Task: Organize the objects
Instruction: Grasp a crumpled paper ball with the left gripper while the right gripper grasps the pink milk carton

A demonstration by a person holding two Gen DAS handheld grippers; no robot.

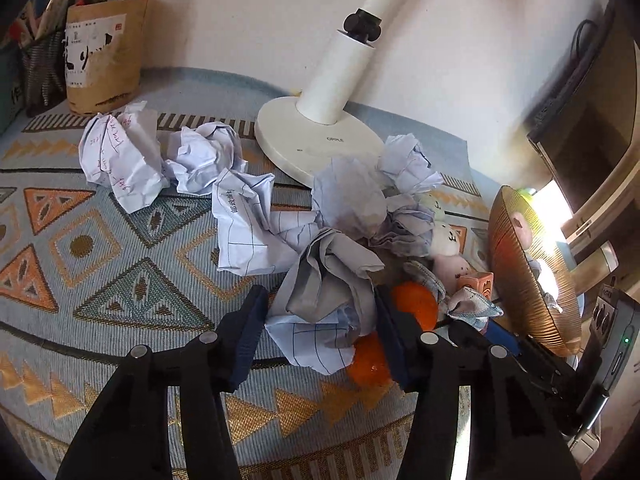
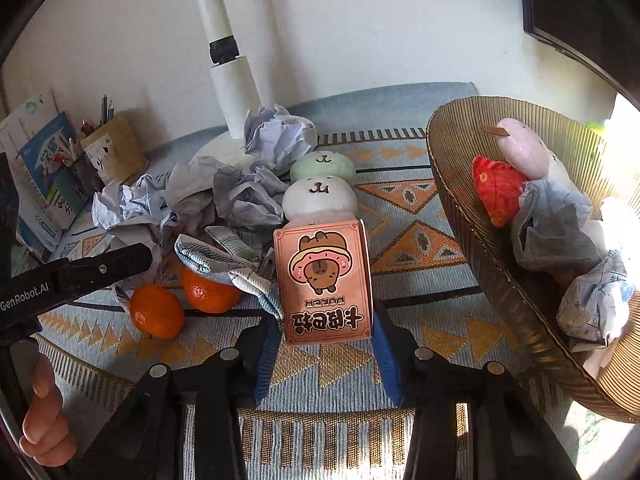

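My left gripper is open, its jaws on either side of a grey crumpled paper ball on the patterned cloth; I cannot tell whether the pads touch it. Two oranges lie just right of it, also in the right wrist view. My right gripper is open around the near end of a pink card box with a cartoon capybara. Behind the box sit a white plush and a green plush. The gold ribbed bowl at right holds a pink plush, a red pouch and crumpled papers.
Several more crumpled papers litter the cloth around a white lamp base. A brown pen holder stands at the back left, books beside it. A checked cloth drapes over one orange. The left gripper's body reaches in from the left.
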